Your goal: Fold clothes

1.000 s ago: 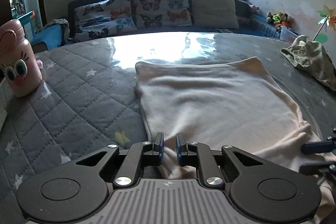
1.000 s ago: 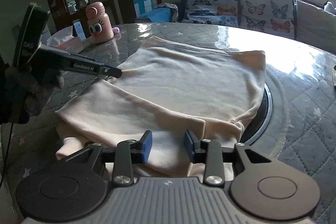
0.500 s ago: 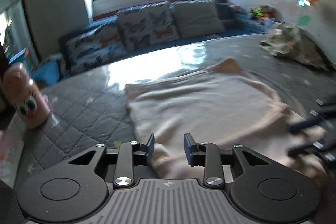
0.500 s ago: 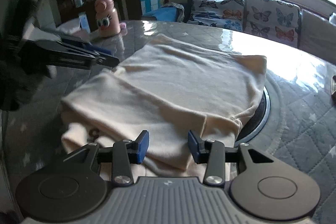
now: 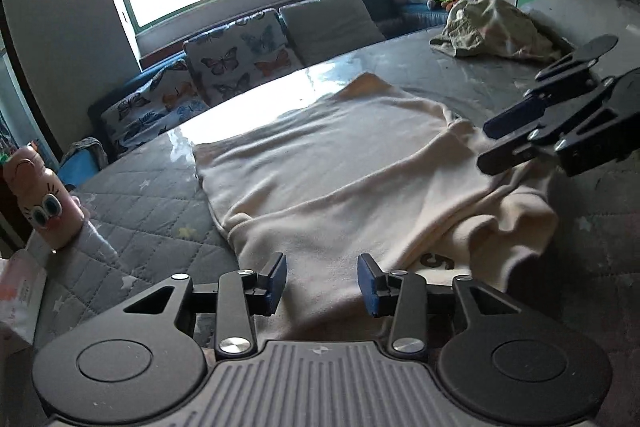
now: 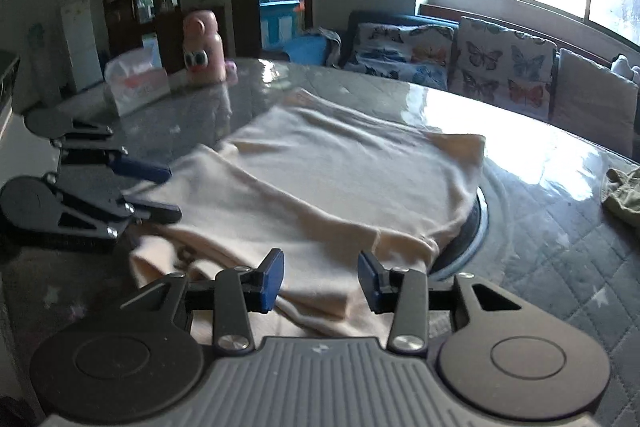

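A cream garment (image 5: pixel 340 163) lies folded on the grey quilted table (image 5: pixel 152 211), with a doubled, rumpled edge at its near right and a dark print peeking out there. My left gripper (image 5: pixel 322 281) hovers over the near edge. Its jaws are opening; cloth shows through the gap but the pads do not press it. In the right wrist view the same gripper (image 6: pixel 168 191) sits at the garment's (image 6: pixel 340 167) left corner. My right gripper (image 6: pixel 320 281) stands open above the near folded edge, nothing pinched, and it also shows at the right (image 5: pixel 496 143) of the left wrist view.
An olive garment (image 5: pixel 492 27) lies bunched at the table's far right. A pink cartoon-eyed bottle (image 6: pixel 202 47) and a tissue pack (image 6: pixel 136 83) stand at the left. A round turntable rim (image 6: pixel 476 223) shows under the cream garment. A sofa with butterfly cushions (image 5: pixel 240 59) lies beyond.
My left gripper went from almost shut on the garment's near edge to open, letting the cloth go, and it rolled and shifted sideways. The right gripper barely moved.
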Demonstrator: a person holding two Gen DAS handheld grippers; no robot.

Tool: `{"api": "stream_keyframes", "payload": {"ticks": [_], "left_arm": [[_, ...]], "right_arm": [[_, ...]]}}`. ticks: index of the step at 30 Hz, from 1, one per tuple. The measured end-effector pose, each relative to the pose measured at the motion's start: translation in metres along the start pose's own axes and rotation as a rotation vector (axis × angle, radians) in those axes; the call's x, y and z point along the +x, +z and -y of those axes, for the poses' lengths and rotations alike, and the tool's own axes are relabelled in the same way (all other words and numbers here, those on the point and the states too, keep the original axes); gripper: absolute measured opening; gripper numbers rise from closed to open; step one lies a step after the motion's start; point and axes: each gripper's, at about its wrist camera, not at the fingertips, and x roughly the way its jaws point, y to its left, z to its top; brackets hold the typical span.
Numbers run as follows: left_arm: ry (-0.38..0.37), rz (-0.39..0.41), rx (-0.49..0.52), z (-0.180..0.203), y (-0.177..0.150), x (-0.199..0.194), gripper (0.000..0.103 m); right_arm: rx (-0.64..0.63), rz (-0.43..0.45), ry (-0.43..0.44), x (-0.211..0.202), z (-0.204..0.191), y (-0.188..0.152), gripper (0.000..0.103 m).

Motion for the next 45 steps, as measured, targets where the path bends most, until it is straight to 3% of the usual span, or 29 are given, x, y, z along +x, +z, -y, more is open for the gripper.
{"api": "stream_keyframes", "payload": {"ticks": [7,15,21,23,25,28,30,37,39,45], "left_arm": [[-0.018,0.029,0.045,0.002,-0.008,-0.027,0.046],[-0.077,0.057,0.219,0.032,-0.029,-0.033,0.049],[-0.091,0.11,0.279,0.05,-0.03,-0.025,0.049],[-0.096,0.121,0.288,0.053,-0.03,-0.021,0.043],[-0.11,0.128,0.285,0.055,-0.029,-0.019,0.026],[-0.116,0.135,0.248,0.049,-0.025,-0.018,0.011],[-0.113,0.137,0.187,0.04,-0.018,-0.017,0.01],[-0.124,0.135,0.003,0.006,0.012,-0.007,0.009],[-0.128,0.134,-0.005,0.003,0.016,-0.005,0.009],[-0.147,0.116,-0.012,0.001,0.009,-0.008,0.014]], "right_arm": [[0.007,-0.06,0.011,0.01,0.005,-0.009,0.038],[-0.056,-0.064,0.038,-0.008,-0.003,-0.006,0.039],[-0.182,-0.078,0.054,-0.022,-0.019,-0.011,0.054],[-0.218,-0.085,0.059,-0.025,-0.022,-0.013,0.057],[-0.254,-0.092,0.065,-0.029,-0.024,-0.016,0.067],[-0.318,-0.1,0.076,-0.034,-0.03,-0.021,0.071],[-0.356,-0.1,0.076,-0.034,-0.034,-0.024,0.077],[-0.42,-0.044,0.055,-0.021,-0.043,-0.023,0.077],[-0.417,-0.029,0.048,-0.013,-0.042,-0.019,0.072],[-0.293,-0.076,0.073,0.007,-0.024,-0.009,0.027]]}}
